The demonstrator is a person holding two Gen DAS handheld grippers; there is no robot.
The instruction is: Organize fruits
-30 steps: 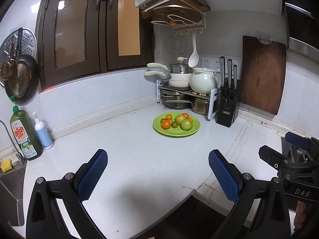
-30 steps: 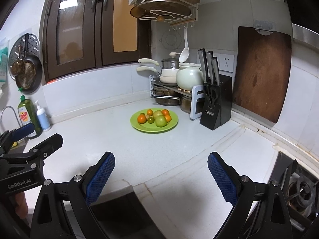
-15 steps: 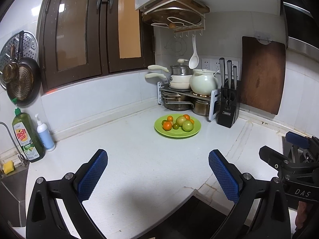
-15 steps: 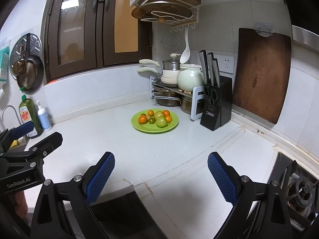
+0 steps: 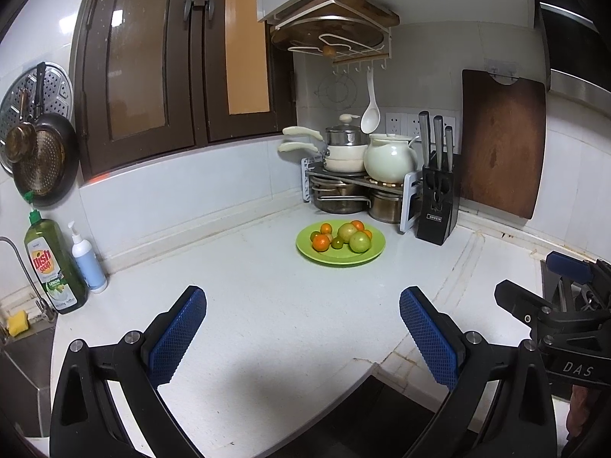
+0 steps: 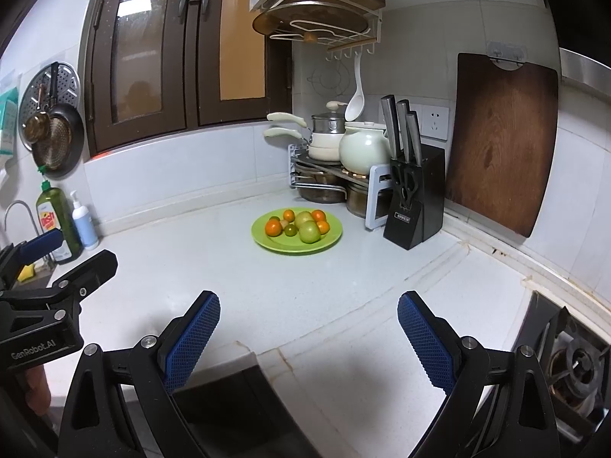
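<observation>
green plate (image 5: 340, 257) of fruits (image 5: 345, 236) sits on white tabletop (image 5: 267, 305) just beside knife block (image 5: 437, 206) (corner), well ahead of left gripper (image 5: 301, 334) and right gripper (image 6: 309, 337), both fingers spread wide, holding nothing.

The plate (image 5: 340, 257) is lime green; on it lie orange fruits (image 5: 320, 243) and pale green fruits (image 5: 359, 242), with one small dark green fruit (image 5: 337, 243) among them; the countertop (image 5: 267, 305) is white with fine grey speckles; the left gripper (image 5: 303, 337) is black, its pads (image 5: 177, 334) blue with a cross-hatched grid; the right gripper (image 6: 308, 339) is black with the same blue gridded pads (image 6: 425, 343); the knife block (image 6: 414, 206) is black, its handles silver-grey; the cutting board (image 6: 500, 141) is dark reddish brown with visible grain; the cabinet doors (image 5: 152, 76) are dark brown with tinted glass; the dish soap bottle (image 5: 53, 267) is green with a red and yellow label; the pot (image 5: 389, 158) is cream.
</observation>
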